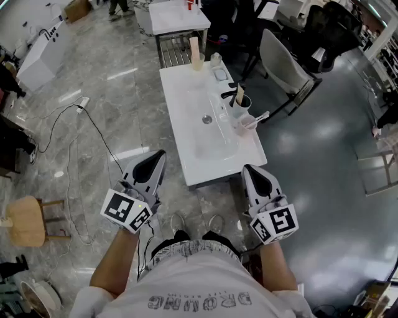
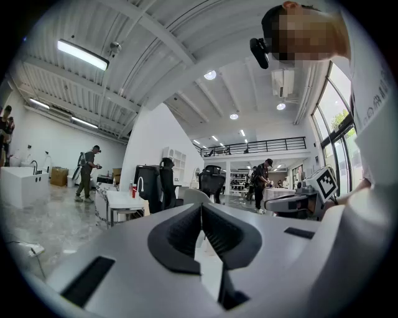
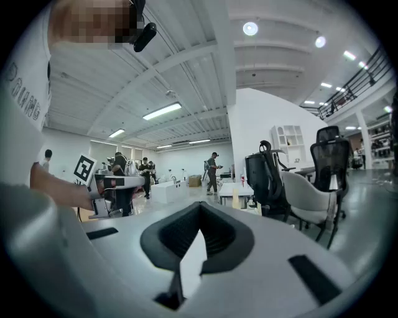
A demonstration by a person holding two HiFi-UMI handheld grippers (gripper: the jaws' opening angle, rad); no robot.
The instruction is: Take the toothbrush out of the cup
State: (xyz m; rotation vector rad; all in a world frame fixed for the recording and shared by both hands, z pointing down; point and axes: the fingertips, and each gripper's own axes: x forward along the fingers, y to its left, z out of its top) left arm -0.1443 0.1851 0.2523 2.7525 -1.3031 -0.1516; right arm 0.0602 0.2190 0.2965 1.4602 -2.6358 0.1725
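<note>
In the head view a white basin counter (image 1: 214,164) stands ahead of me. Near its right edge is a clear cup (image 1: 243,123) with a toothbrush (image 1: 259,117) leaning out to the right. Just behind it a second cup (image 1: 241,104) holds a beige tube. My left gripper (image 1: 157,160) is shut and empty, held off the counter's front left corner. My right gripper (image 1: 250,172) is shut and empty too, over the front right corner, well short of the cups. The left gripper view shows its jaws (image 2: 201,208) pressed together; the right gripper view shows the same (image 3: 200,206). Neither gripper view shows the cup.
A black faucet (image 1: 224,95) stands beside the basin, and a beige bottle (image 1: 196,53) at the counter's far end. A grey chair (image 1: 283,62) is on the right, a second table (image 1: 178,18) behind, a wooden stool (image 1: 28,220) and floor cables (image 1: 68,155) on the left.
</note>
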